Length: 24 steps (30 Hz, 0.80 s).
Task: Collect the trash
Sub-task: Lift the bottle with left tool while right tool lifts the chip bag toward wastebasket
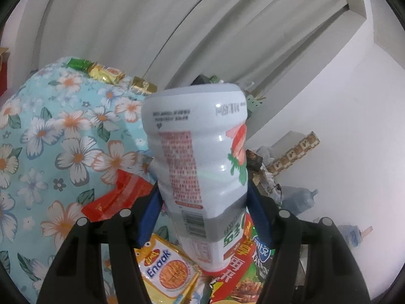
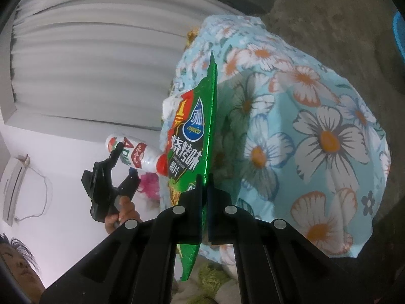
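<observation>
A white plastic drink bottle (image 1: 200, 157) with red print and a strawberry picture fills the left wrist view, base pointing away, red cap low in the picture. My left gripper (image 1: 202, 190) is shut on its body, blue pads against both sides. The right wrist view shows the same bottle (image 2: 134, 154) held in my left gripper (image 2: 121, 162) by a hand. My right gripper (image 2: 206, 179) is shut on the edge of a green chip bag (image 2: 192, 136), which stands edge-on above the floral cloth.
A table under a light blue floral cloth (image 1: 50, 136) carries a red wrapper (image 1: 116, 197), an Enaak snack packet (image 1: 164, 271) and gold and green sweets (image 1: 106, 73). White curtains (image 1: 131, 25) hang behind. Clutter and plastic bottles (image 1: 301, 197) lie by the white wall.
</observation>
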Each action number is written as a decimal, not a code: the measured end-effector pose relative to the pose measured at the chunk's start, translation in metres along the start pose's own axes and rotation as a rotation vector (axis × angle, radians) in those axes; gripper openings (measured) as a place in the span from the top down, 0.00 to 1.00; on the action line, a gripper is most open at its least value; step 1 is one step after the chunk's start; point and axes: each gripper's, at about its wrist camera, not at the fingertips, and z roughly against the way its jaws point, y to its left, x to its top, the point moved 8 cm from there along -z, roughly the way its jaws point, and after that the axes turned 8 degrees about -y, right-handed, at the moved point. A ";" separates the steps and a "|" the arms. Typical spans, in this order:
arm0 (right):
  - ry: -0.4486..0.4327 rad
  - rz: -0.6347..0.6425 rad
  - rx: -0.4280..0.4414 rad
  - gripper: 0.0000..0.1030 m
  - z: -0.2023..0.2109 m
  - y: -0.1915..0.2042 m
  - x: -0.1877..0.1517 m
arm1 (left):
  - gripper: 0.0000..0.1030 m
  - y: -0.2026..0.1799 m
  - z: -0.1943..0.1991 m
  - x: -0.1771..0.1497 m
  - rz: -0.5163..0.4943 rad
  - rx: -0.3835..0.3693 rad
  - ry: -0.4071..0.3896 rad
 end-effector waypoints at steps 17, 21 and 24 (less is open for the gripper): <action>-0.111 0.039 0.062 0.99 0.041 0.003 0.018 | 0.40 -0.059 0.020 -0.007 -0.082 -0.093 0.001; -0.146 0.046 0.075 0.99 0.050 0.002 0.026 | 0.40 -0.077 0.019 -0.014 -0.106 -0.116 0.014; -0.172 0.054 0.085 0.99 0.062 0.001 0.031 | 0.40 -0.088 0.017 -0.019 -0.117 -0.131 0.028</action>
